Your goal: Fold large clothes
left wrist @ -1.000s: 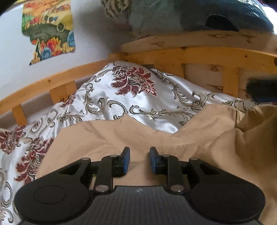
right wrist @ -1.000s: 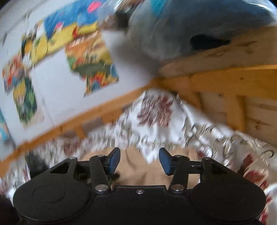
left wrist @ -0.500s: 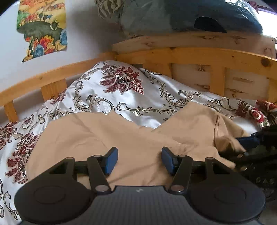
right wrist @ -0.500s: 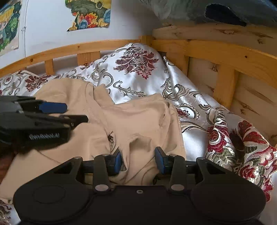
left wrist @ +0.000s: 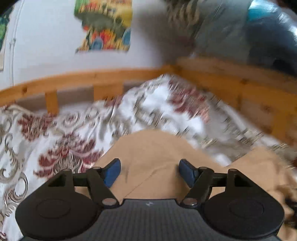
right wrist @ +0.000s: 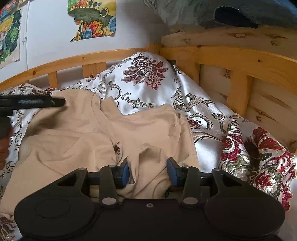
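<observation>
A large tan garment (right wrist: 78,140) lies rumpled on the bed, with loose folds across its middle. In the left wrist view, which is motion-blurred, the garment (left wrist: 152,152) fills the lower middle. My left gripper (left wrist: 149,171) is open and empty just above the cloth; it also shows in the right wrist view (right wrist: 31,102) as a dark bar over the garment's far left part. My right gripper (right wrist: 148,170) is open, its blue pads either side of a raised fold at the garment's near edge, gripping nothing.
A white satin bedspread (right wrist: 144,87) with dark red flowers covers the bed. A wooden bed rail (right wrist: 237,61) runs along the back and right. Posters (right wrist: 92,18) hang on the white wall. A blue-grey bundle (right wrist: 222,11) lies on the headboard shelf.
My left gripper has opened wider and swung left and up, off the garment's middle. My right gripper came down to the garment's near edge and has stayed there, open.
</observation>
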### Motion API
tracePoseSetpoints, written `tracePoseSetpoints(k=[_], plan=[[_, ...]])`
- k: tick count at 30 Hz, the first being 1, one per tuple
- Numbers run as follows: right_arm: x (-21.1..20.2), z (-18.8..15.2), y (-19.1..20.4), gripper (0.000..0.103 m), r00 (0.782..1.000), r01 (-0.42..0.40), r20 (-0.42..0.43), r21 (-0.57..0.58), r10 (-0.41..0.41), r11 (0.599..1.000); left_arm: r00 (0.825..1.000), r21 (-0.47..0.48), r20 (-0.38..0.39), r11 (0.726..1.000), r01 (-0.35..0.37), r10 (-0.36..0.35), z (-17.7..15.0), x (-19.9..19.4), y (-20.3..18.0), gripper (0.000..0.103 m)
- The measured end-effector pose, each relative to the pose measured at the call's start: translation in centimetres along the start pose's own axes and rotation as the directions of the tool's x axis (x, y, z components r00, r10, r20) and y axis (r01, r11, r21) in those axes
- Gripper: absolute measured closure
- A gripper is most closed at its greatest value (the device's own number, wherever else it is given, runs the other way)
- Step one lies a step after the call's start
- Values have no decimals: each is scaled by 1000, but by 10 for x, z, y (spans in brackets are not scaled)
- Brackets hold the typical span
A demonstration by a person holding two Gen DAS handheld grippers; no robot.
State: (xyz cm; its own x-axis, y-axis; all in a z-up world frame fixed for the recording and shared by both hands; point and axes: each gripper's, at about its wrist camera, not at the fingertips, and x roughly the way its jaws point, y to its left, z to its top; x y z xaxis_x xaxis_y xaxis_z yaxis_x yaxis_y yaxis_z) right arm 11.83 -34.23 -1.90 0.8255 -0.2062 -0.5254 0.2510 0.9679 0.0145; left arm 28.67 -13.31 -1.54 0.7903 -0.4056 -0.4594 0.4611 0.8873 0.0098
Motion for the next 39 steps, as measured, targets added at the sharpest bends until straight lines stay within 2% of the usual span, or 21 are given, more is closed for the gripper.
tracePoseSetpoints(k=[2,5,8,12,15,19,23,26,34,36,37,39], plan=[[-2,0,-2,60,1000,-10,6,14,9,1000,999,27,6,999,-37,36,-7,12,-10,22],[-3,0,-3,59,1000,-12,12,19,12,1000,990,133,32,982,-137,134,-23,25,-39,16],[-3,1,-3,59,1000,-11,18,25,10,1000,986,181,41,970,-165,160,-25,28,-47,15],[-5,3,-6,58,999,-20,33,44,19,999,992,103,7,987,-125,125,-13,17,-33,10],[-12,10,-10,52,997,-34,73,81,28,996,989,9,-64,991,-131,131,1,4,-19,4],[-22,18,-16,24,990,-42,137,116,26,992,979,-113,-167,985,-134,114,18,-9,-1,1],[-22,22,-25,6,988,-80,145,191,52,978,972,-203,-212,969,-145,101,23,-24,15,1],[-20,24,-27,1,989,-93,129,222,65,971,965,-219,-237,961,-168,114,22,-31,22,1],[-7,24,-29,1,994,-93,84,260,74,961,949,-242,-287,949,-201,128,12,-45,41,1],[-4,24,-29,1,994,-92,81,258,74,962,954,-252,-280,950,-183,109,8,-52,46,1],[-3,24,-29,1,994,-91,84,255,72,963,962,-263,-263,953,-148,77,5,-56,49,1],[1,25,-31,1,994,-89,84,251,70,964,978,-301,-194,954,13,-75,-9,-68,58,1]])
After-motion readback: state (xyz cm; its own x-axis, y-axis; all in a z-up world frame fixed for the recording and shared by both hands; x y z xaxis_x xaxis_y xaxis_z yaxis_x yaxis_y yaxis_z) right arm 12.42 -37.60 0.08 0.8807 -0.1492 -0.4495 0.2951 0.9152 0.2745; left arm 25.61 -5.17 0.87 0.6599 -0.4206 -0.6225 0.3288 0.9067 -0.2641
